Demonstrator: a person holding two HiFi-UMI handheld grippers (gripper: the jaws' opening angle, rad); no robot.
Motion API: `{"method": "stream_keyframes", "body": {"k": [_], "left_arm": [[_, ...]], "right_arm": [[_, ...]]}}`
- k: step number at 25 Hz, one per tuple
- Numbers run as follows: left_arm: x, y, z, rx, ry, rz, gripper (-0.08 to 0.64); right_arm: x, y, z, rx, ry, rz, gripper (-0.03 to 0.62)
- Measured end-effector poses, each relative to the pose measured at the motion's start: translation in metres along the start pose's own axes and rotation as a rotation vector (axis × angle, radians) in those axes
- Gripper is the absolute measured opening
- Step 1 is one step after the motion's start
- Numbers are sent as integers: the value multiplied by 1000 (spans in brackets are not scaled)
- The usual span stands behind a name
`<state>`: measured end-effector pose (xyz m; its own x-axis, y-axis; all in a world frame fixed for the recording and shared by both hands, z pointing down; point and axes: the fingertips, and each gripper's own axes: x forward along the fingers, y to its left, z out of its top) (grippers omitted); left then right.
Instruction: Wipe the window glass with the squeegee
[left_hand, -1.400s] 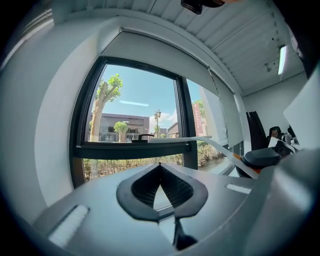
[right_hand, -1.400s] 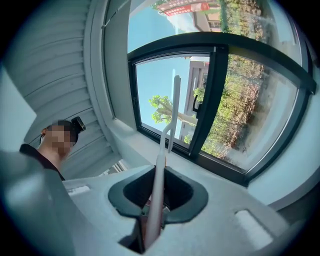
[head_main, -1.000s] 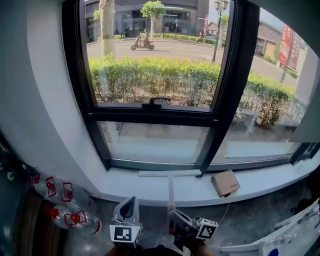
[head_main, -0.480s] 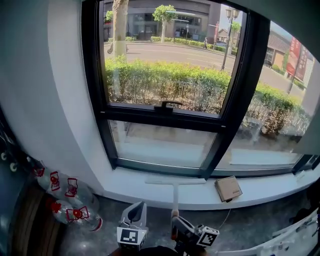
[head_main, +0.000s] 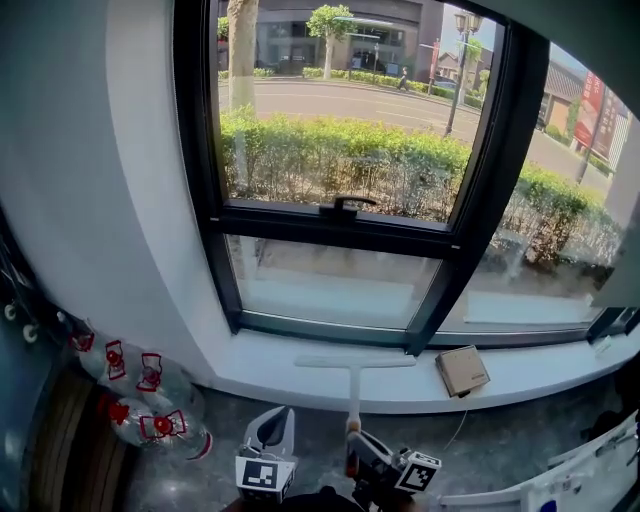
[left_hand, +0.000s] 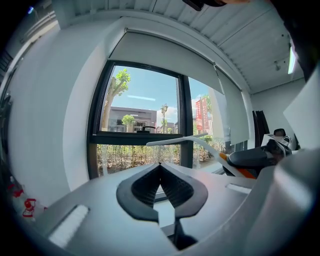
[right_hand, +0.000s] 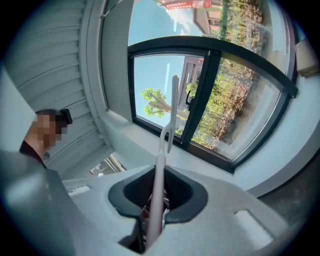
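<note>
The right gripper (head_main: 356, 442) is low in the near middle of the scene, and its jaws are pinched on the thin pale stem of the squeegee (head_main: 353, 392). The right gripper view shows that stem running straight up between the dark pads (right_hand: 176, 192). The squeegee's white blade lies crosswise at the far end of the stem, over the white window sill (head_main: 300, 380). It sits below the lower glass pane (head_main: 330, 285) and I cannot tell whether it touches the sill. The left gripper (head_main: 270, 426) is just to the left of the right one, and its jaws are pressed together at the tips with nothing between them. The black window frame has a handle (head_main: 345, 205) on its middle bar. A small tan box (head_main: 461, 371) rests on the sill to the right of the blade. Large clear water bottles (head_main: 140, 400) with red labels lie on the floor at the near left.
</note>
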<state>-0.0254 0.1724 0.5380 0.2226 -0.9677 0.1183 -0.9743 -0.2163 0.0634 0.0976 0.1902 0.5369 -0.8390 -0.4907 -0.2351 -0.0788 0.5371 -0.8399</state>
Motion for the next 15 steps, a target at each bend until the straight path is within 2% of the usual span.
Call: {"method": "stream_keyframes", "body": {"k": [9, 15], "left_arm": [[-7, -1, 1, -5, 4, -29, 17], [-9, 0, 0, -2, -8, -38, 17]], "right_arm": [[-8, -1, -8, -30, -7, -44, 44], [-6, 3, -11, -34, -8, -39, 44]]}}
